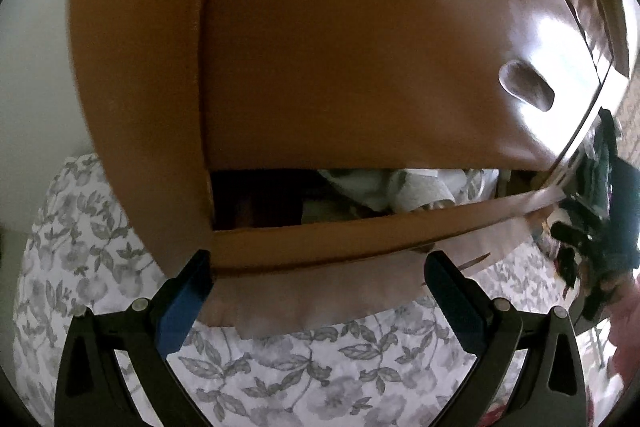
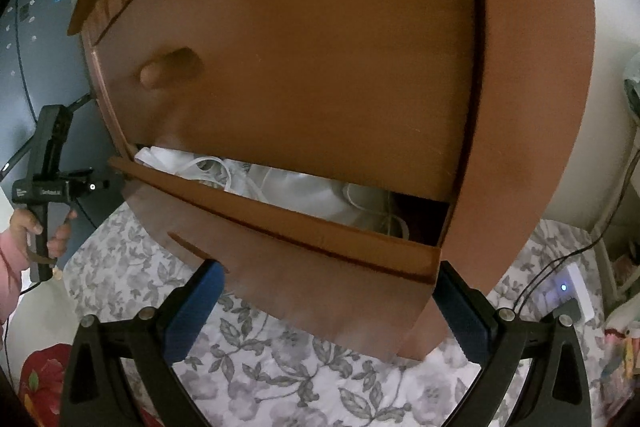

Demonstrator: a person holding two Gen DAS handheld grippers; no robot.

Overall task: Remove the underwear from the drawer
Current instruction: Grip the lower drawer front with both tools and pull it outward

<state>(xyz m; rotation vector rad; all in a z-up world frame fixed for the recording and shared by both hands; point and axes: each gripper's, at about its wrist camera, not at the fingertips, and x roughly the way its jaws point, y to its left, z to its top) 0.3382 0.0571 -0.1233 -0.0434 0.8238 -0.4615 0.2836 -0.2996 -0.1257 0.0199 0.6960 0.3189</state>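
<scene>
A brown wooden cabinet has its lower drawer (image 1: 320, 233) (image 2: 304, 247) pulled out a little. White underwear (image 1: 404, 187) (image 2: 288, 183) shows in the gap, bunched with thin straps. My left gripper (image 1: 318, 261) is open, its blue-padded fingers on either side of the drawer's front, close below the gap. My right gripper (image 2: 328, 269) is open too, spread before the drawer's right end. Neither holds anything. In the right wrist view a hand (image 2: 28, 227) grips the left tool's black handle at the cabinet's left side. The drawer's inside is mostly hidden.
The closed upper drawer front has a rounded knob (image 1: 526, 87) (image 2: 168, 67). A grey floral cloth (image 1: 320, 367) (image 2: 300, 367) lies under the cabinet. A white power strip (image 2: 568, 291) with a blue light and cables sits at right. A dark panel (image 2: 40, 47) stands at left.
</scene>
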